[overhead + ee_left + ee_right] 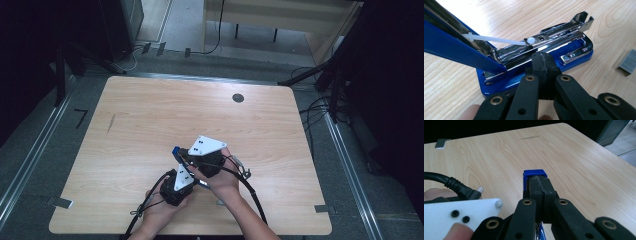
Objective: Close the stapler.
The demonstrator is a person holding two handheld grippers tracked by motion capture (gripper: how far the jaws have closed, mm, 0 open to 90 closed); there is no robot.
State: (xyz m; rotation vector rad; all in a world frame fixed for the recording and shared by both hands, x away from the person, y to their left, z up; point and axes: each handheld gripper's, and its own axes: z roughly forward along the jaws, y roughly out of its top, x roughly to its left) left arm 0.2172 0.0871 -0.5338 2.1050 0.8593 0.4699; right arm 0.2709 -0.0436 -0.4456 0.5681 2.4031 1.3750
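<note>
A blue stapler [534,62] lies on the wooden table [150,115] with its lid swung up. Its chrome staple channel [554,37] is bare, and a white plastic pusher rod [499,39] runs into it. My left gripper [544,62] is shut, its tips resting against the near side of the stapler's base. My right gripper [540,185] is shut on the raised blue lid [534,173], whose end pokes out past the tips. In the high view both grippers [187,167] meet at the stapler [176,150] near the table's front middle.
A strip of grey staples [627,62] lies on the table just right of the stapler. A dark round grommet [238,98] sits near the far edge. Cables [250,185] trail from the grippers toward the front edge.
</note>
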